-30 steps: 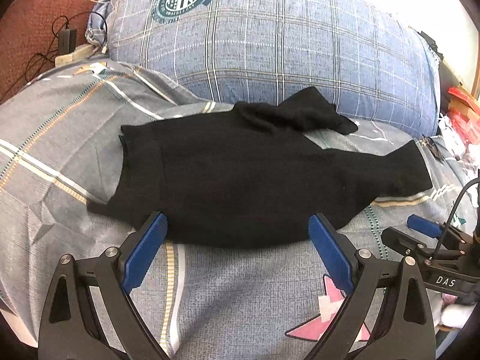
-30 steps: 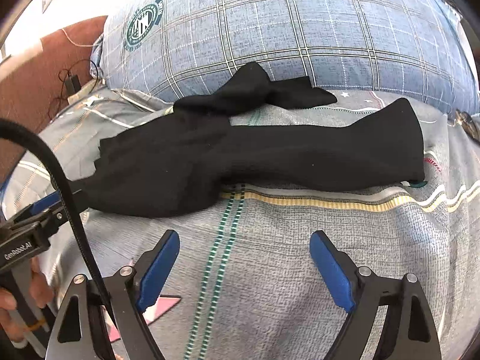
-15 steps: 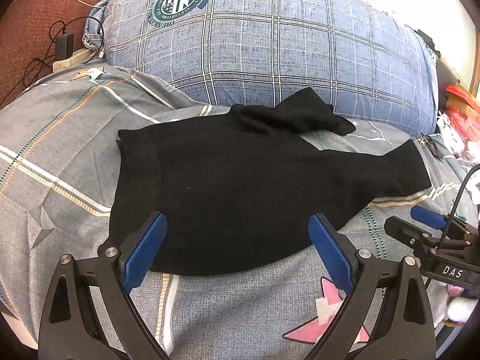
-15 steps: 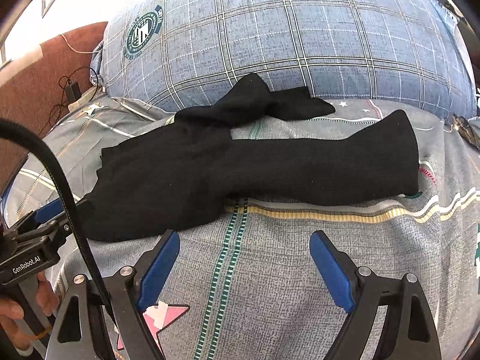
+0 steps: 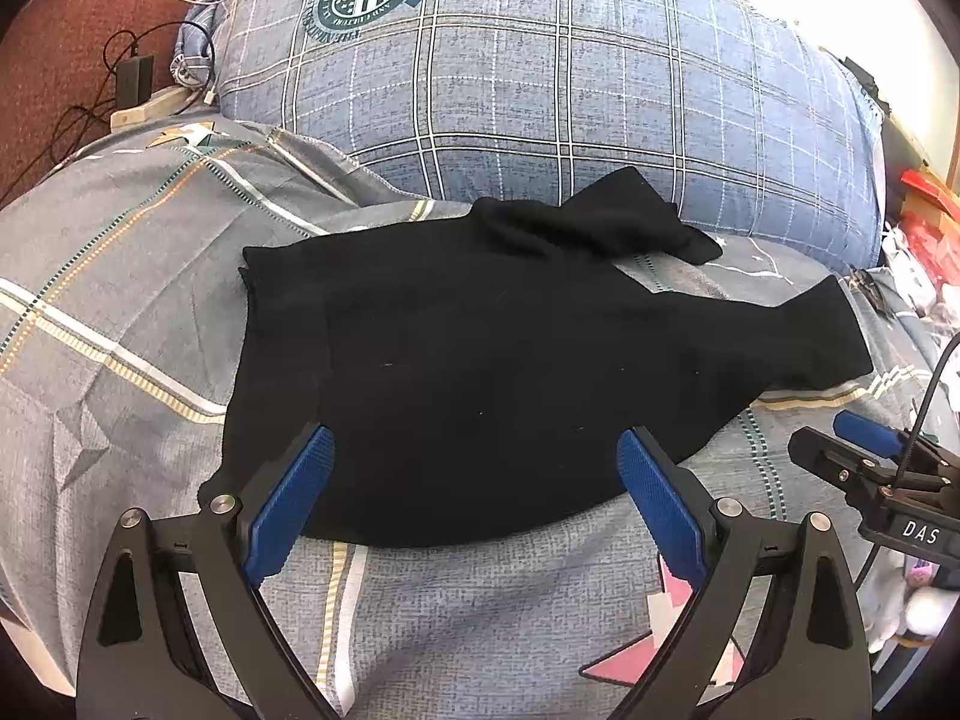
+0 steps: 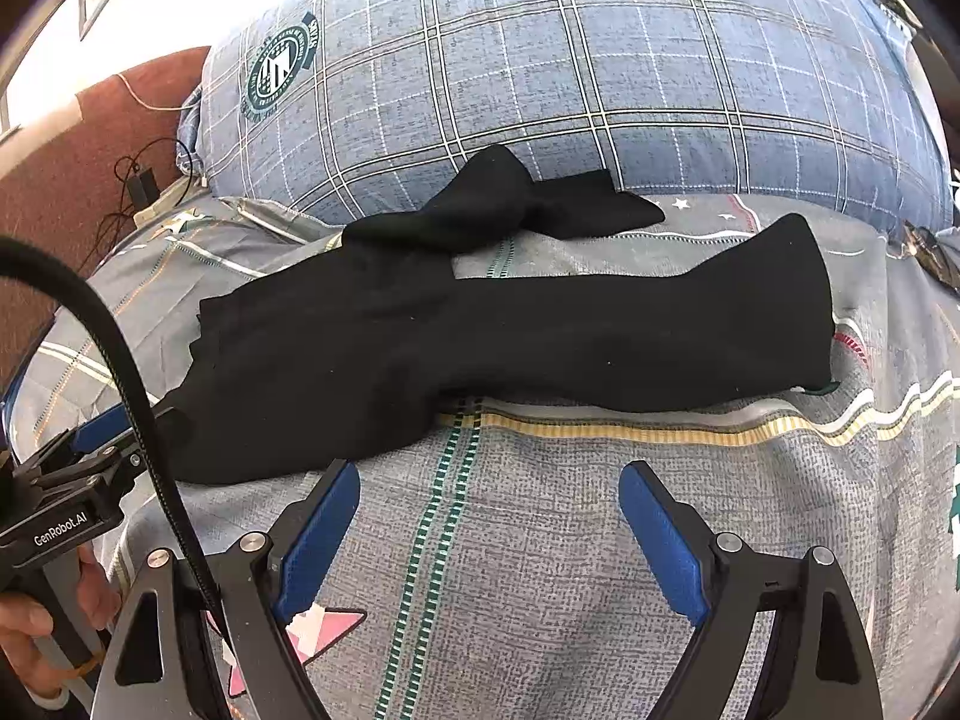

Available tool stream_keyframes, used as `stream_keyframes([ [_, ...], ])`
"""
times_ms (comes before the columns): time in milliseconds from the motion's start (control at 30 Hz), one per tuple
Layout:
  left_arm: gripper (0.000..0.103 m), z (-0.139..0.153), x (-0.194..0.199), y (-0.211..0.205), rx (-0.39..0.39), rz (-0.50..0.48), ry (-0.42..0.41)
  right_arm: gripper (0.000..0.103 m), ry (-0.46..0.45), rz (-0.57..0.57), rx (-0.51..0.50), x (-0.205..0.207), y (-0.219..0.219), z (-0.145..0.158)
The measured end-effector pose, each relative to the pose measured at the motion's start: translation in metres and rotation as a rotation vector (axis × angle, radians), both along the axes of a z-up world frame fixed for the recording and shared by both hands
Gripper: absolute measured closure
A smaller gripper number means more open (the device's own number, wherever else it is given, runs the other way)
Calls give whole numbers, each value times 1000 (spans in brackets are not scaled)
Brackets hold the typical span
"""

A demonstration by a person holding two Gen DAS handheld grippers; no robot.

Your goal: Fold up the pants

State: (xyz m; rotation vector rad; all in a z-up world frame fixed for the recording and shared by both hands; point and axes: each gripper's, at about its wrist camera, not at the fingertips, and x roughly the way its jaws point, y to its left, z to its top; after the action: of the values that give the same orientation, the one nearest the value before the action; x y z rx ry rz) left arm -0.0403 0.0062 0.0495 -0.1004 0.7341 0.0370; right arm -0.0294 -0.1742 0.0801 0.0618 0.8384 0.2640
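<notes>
Black pants [image 5: 480, 372] lie flat on the grey patterned bedsheet [image 5: 120, 276], waist to the left, one leg stretched right, the other leg bunched against the pillow. They also show in the right wrist view [image 6: 510, 330]. My left gripper [image 5: 474, 498] is open, its blue pads over the near edge of the waist part, holding nothing. My right gripper [image 6: 489, 522] is open and empty over bare sheet [image 6: 600, 540], just short of the near leg. The right gripper also shows at the left wrist view's right edge [image 5: 870, 462].
A large blue plaid pillow [image 5: 540, 96] lies behind the pants. A brown headboard [image 5: 72, 18] with cables and a charger [image 5: 129, 81] stands at the far left. Clutter [image 5: 924, 222] sits past the bed's right side.
Both grippers have moved forward, closer to the pants. The left pads now overlap the near edge of the waist part. The pants have not moved.
</notes>
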Motion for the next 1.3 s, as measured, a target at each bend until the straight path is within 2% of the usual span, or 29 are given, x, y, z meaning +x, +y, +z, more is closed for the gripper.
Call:
stream_keyframes([
  [233, 7, -2, 0, 3, 1, 7, 6, 16, 32, -13, 15, 2, -4, -3],
  [667, 7, -4, -2, 10, -13, 13, 15, 16, 37, -13, 18, 2, -1, -6],
  [767, 7, -7, -4, 21, -62, 27, 40, 16, 50, -22, 24, 3, -7, -7],
  [933, 7, -19, -9, 49, -226, 72, 104, 16, 48, -60, 41, 4, -23, -10],
  [1133, 7, -34, -8, 66, -402, 131, 165, 16, 57, -111, 125, 13, -48, -13],
  [1300, 7, -33, -2, 57, -368, 146, 148, 15, 47, -123, 217, 27, -60, -14],
])
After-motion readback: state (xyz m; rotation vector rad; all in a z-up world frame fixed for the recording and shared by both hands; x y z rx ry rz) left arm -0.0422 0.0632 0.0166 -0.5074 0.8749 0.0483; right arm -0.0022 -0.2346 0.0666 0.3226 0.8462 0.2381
